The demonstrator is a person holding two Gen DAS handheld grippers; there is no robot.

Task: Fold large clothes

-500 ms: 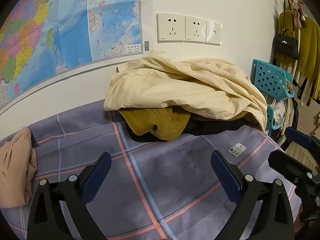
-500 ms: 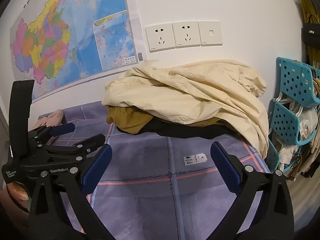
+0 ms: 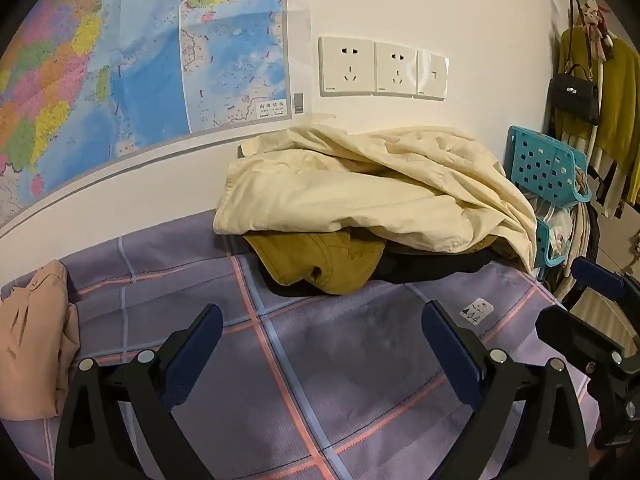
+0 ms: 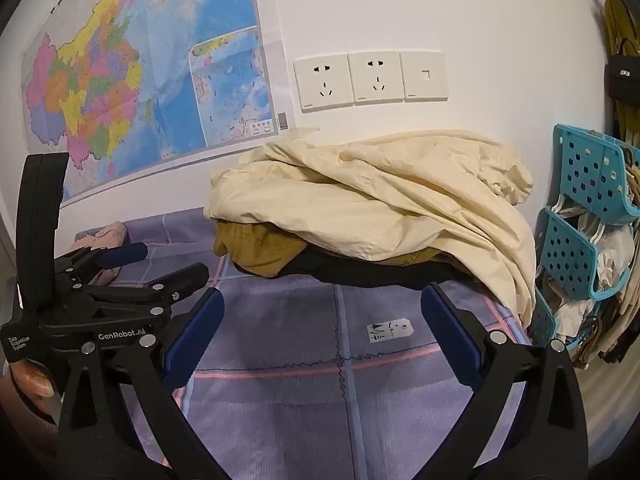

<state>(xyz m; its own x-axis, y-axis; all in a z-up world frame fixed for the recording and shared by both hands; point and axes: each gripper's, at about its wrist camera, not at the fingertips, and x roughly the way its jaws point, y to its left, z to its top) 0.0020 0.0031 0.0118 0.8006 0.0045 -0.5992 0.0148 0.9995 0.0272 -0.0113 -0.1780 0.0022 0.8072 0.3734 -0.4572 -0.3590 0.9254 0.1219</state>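
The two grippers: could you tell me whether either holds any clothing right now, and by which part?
Nothing is held. The left gripper and right gripper both have open jaws over the bedsheet, short of the cream garment.

Bed against a white wall, with a map and sockets.
A purple plaid bedsheet (image 3: 340, 364) covers the bed below a white wall (image 4: 500, 20). A coloured map (image 4: 132, 76) hangs on the left, three white wall plates (image 4: 370, 78) to its right. Teal baskets (image 4: 580, 208) stand at the bed's right, with a black bag (image 3: 574, 98) hung above.
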